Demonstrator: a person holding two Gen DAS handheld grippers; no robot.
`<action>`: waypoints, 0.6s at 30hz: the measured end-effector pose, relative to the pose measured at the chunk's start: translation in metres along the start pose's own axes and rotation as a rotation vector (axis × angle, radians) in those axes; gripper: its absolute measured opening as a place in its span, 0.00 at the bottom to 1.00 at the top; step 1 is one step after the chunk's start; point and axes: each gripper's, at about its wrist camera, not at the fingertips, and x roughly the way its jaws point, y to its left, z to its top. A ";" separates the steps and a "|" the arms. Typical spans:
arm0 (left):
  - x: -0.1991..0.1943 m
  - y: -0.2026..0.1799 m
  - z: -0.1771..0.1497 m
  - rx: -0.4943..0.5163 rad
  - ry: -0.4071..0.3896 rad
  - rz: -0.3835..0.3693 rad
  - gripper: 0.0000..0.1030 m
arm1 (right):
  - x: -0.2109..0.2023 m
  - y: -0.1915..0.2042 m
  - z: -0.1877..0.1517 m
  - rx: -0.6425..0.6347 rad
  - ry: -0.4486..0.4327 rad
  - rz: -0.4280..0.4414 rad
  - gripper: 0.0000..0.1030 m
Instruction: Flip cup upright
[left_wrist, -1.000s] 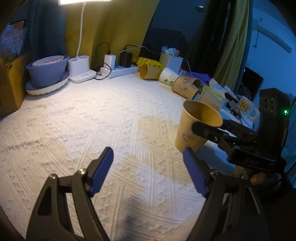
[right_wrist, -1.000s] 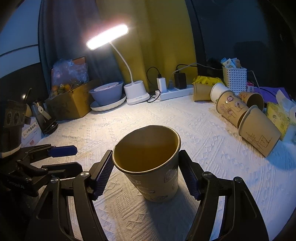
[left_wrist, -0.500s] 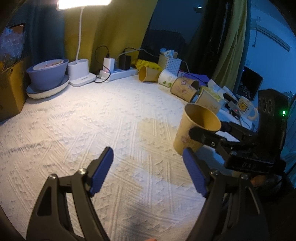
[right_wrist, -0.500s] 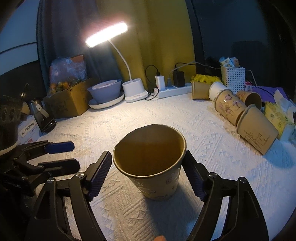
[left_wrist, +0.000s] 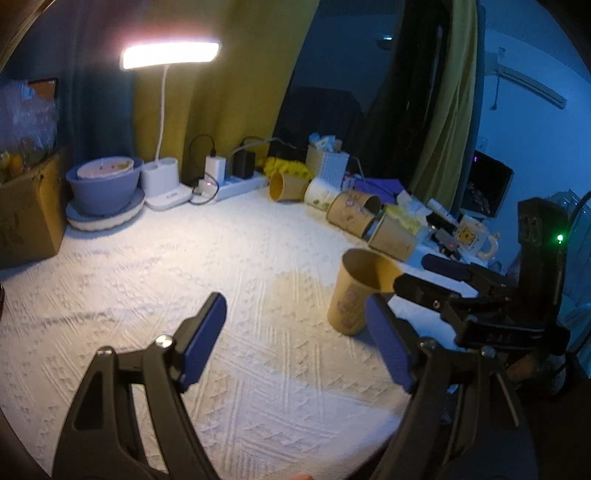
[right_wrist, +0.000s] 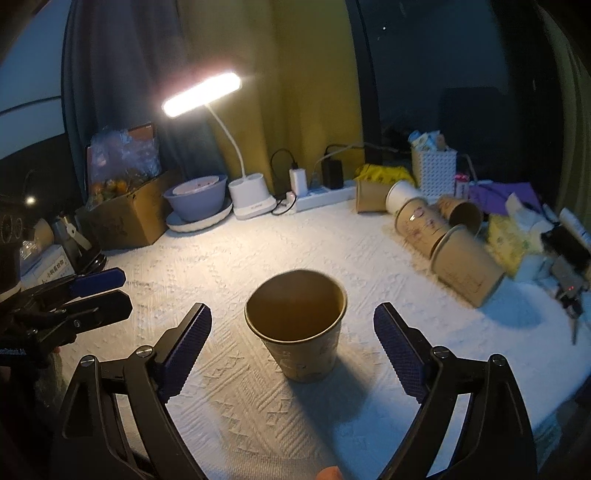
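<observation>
The brown paper cup (right_wrist: 300, 325) stands upright on the white textured cloth of the worktop (right_wrist: 229, 258). The right tongs (right_wrist: 291, 347) are spread wide on both sides of it, not touching. The left tongs (left_wrist: 295, 338) are also wide apart, holding nothing.

right gripper (right_wrist: 291, 349) spread wide and off the cup (right_wrist: 299, 328), which now stands free, gripper drawn back
</observation>
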 end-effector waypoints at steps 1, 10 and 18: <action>-0.003 -0.002 0.002 0.003 -0.007 -0.001 0.76 | -0.003 0.001 0.002 0.000 -0.002 -0.007 0.89; -0.021 -0.019 0.017 0.030 -0.052 -0.026 0.77 | -0.047 -0.003 0.024 0.045 -0.025 -0.070 0.89; -0.039 -0.043 0.032 0.057 -0.096 -0.050 0.88 | -0.090 -0.004 0.033 0.053 -0.090 -0.118 0.89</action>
